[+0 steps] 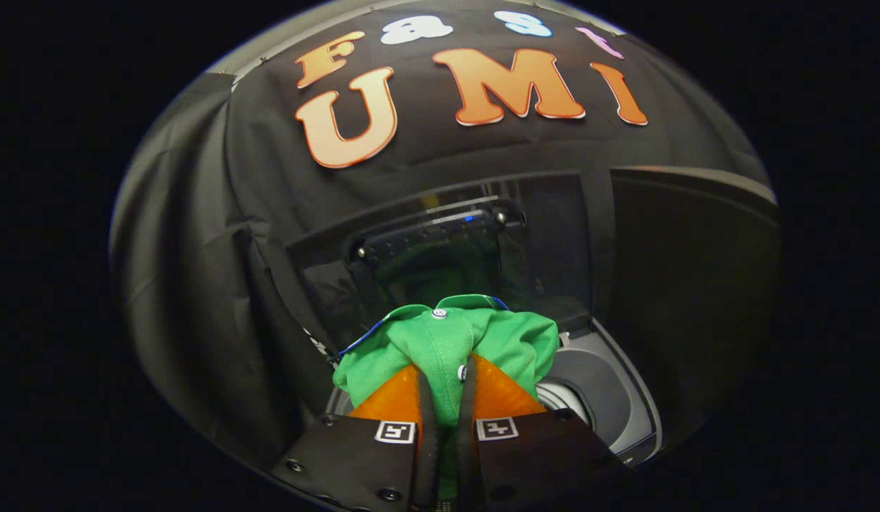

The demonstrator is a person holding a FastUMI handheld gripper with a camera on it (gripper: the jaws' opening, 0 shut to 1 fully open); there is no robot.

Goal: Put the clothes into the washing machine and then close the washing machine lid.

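The green shirt (447, 348) hangs bunched in the grip of the gripper (447, 398). A fold of the cloth runs down between the 2 fingers (390, 405), which are drawn close together and press on it from both sides. 2 white buttons and a blue-edged collar show on the bundle, and the rest of the cloth billows out ahead of the fingertips and to either side of them.

The shirt is held above the washing machine (610, 398), directly in front of its round opening. Part of the drum rim (564, 398) shows just beside the shirt, beneath the grey top panel. The lid (447, 242) stands raised beyond the shirt, a dark glass pane tilted back toward the wall (220, 249), with its hinge bar across the top. No cloth can be seen inside the drum from this angle, as the bundle hides most of the opening.

Judgement: the first step is in hand, with the shirt carried over the machine but not yet dropped in. The next move calls for lowering the bundle through the opening until it is well inside the rim, then parting the fingers so the fold slips free. The loose edges that spread wide may catch on the rim and should be watched. The lid is not yet closed, and that is the 2nd step.
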